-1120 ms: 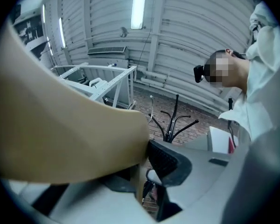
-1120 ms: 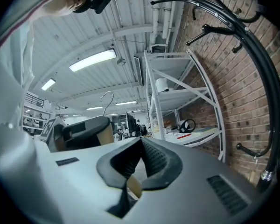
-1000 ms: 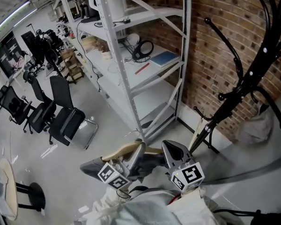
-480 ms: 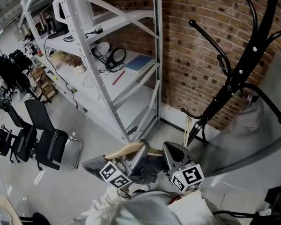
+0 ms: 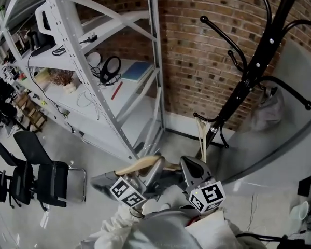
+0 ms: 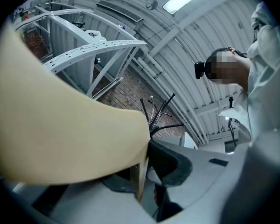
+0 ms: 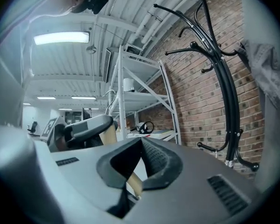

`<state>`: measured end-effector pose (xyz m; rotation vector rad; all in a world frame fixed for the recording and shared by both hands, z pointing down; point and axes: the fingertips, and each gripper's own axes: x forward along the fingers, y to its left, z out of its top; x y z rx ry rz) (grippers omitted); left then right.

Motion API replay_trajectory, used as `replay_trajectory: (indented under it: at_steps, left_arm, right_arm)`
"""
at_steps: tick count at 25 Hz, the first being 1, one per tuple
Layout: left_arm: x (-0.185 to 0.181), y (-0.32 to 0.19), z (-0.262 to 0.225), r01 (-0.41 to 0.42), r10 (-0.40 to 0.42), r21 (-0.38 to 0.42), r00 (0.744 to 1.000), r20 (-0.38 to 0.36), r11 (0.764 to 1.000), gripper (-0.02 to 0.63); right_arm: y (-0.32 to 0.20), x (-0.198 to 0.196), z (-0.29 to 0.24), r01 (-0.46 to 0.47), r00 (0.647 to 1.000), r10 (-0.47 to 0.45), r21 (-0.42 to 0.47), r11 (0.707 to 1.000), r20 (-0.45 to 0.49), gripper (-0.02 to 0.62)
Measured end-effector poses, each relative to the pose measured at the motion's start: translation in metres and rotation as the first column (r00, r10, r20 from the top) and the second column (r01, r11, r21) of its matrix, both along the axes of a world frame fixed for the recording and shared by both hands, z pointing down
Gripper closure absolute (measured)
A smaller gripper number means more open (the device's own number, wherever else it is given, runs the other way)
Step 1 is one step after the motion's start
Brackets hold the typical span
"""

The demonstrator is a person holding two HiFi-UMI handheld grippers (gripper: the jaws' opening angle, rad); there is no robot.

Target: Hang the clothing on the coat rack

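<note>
A black coat rack with curved hooks stands against the brick wall at the upper right. Low in the head view my left gripper and right gripper hold a wooden hanger side by side. A pale grey garment bunches just below them. In the left gripper view the hanger fills the left half, with the left gripper shut on it and the coat rack far ahead. In the right gripper view the right gripper is shut on a wooden bar of the hanger; the coat rack rises to the right.
A tall white metal shelf unit with cables, headphones and a blue book stands left of the rack. Black office chairs sit at the lower left. A pale cloth bundle hangs low by the rack. A curved grey surface crosses the right side.
The head view has swung toward the brick wall: coat rack and shelf unit have slid left and look nearer, most chairs have left the frame. Both grippers keep their hold on the hanger.
</note>
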<state>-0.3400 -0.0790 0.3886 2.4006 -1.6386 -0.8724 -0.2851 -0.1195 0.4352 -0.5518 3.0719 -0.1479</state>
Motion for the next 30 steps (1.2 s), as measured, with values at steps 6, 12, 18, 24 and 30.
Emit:
replay_trajectory:
  at_steps: [6, 12, 18, 24, 30]
  left_arm:
    - [0.014, -0.007, 0.007, -0.114, 0.114, -0.005, 0.993, 0.008, 0.993, 0.515]
    - [0.037, -0.011, 0.007, -0.214, 0.214, 0.006, 0.977, -0.007, 0.977, 0.516]
    - [0.085, -0.021, 0.005, -0.342, 0.343, 0.014, 0.939, -0.023, 0.939, 0.516]
    - [0.138, -0.040, 0.002, -0.450, 0.451, 0.023, 0.892, -0.039, 0.893, 0.515]
    - [0.185, -0.060, -0.007, -0.510, 0.512, 0.035, 0.859, -0.035, 0.859, 0.516]
  right_arm:
    - [0.002, 0.026, 0.011, -0.141, 0.990, 0.141, -0.016, 0.990, -0.024, 0.574]
    - [0.005, 0.055, 0.009, -0.251, 0.967, 0.250, -0.005, 0.968, -0.038, 0.574]
    - [0.003, 0.104, 0.007, -0.366, 0.930, 0.365, -0.005, 0.931, -0.045, 0.574]
    - [-0.008, 0.157, 0.002, -0.462, 0.886, 0.462, 0.005, 0.887, -0.040, 0.574]
    - [-0.024, 0.205, -0.002, -0.518, 0.855, 0.518, 0.004, 0.856, -0.019, 0.574]
